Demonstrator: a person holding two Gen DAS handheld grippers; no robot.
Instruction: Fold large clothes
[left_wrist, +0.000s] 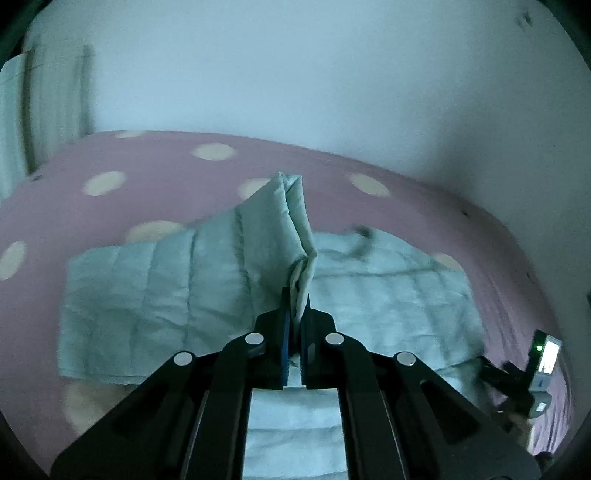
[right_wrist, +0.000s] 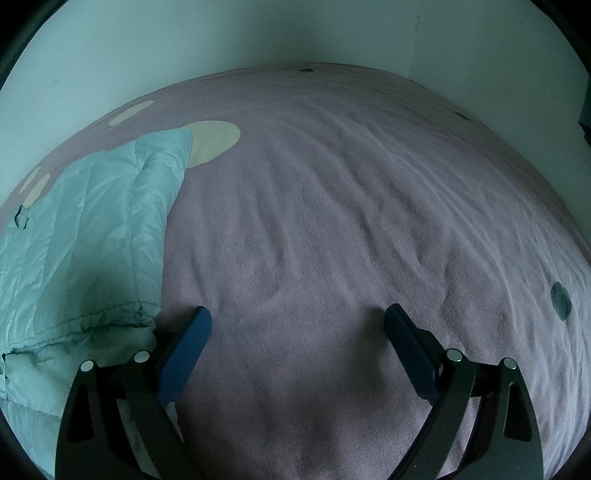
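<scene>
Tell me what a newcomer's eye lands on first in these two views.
First, the left claw, shut on a pinched fold of the pale green quilted garment and lifting it in a ridge above the rest. Next, the pink bedcover with pale dots beneath. The right claw is open over bare cover, beside the garment's edge.

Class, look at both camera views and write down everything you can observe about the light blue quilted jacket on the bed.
The quilted jacket is pale blue-green, puffy, with stitched channels and a thin, slightly shiny, crinkled fabric. It lies spread across the pink spotted bed cover. One folded part is lifted up, pinched in the shut jaws of the left gripper. In the right wrist view its hemmed edge lies just beside the open right gripper, which holds nothing.
</scene>
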